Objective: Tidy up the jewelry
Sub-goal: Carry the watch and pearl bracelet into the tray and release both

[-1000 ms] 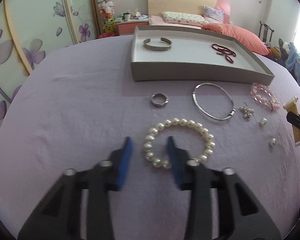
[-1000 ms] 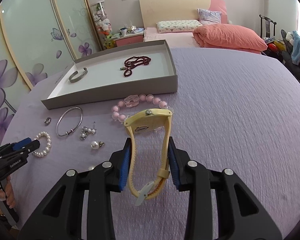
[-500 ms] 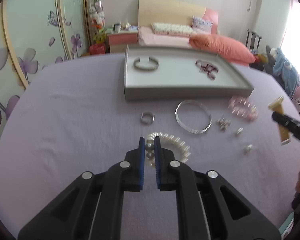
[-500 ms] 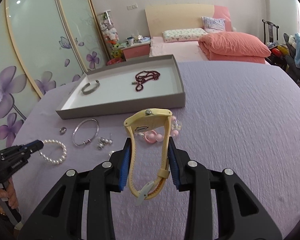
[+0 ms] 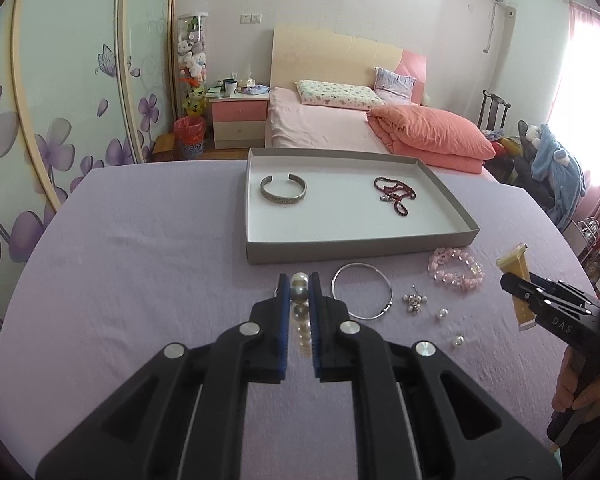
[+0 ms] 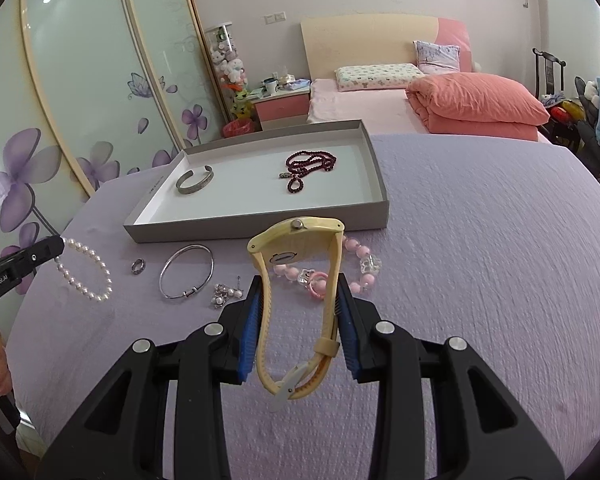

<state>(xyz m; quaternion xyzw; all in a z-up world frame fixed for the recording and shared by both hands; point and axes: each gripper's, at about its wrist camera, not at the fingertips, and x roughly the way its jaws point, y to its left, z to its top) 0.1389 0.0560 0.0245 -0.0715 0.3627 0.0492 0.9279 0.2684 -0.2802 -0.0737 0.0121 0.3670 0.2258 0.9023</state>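
My left gripper [image 5: 299, 280] is shut on the white pearl bracelet [image 5: 300, 296] and holds it lifted above the purple cloth; the bracelet hangs from its tips in the right wrist view [image 6: 86, 270]. My right gripper [image 6: 298, 280] is shut on a yellow wristwatch [image 6: 296, 248], held above the table. The grey tray [image 5: 360, 244] holds a silver cuff [image 5: 283, 190] and a dark red bead necklace [image 5: 394, 194]. A silver bangle [image 5: 362, 290], a pink bead bracelet [image 5: 456, 270], a small ring [image 6: 137, 266] and pearl earrings [image 5: 415, 302] lie in front of the tray.
The table is covered by a purple cloth [image 5: 140, 240]. Loose pearl studs [image 5: 443, 313] lie to the right. A bed with pink bedding [image 5: 428, 132] and a nightstand [image 5: 240, 118] stand behind the table. Flowered wardrobe doors [image 5: 60, 100] are at the left.
My left gripper closed on the pearl bracelet and lifted it off the cloth. My right gripper rose a little with the yellow watch still in it.
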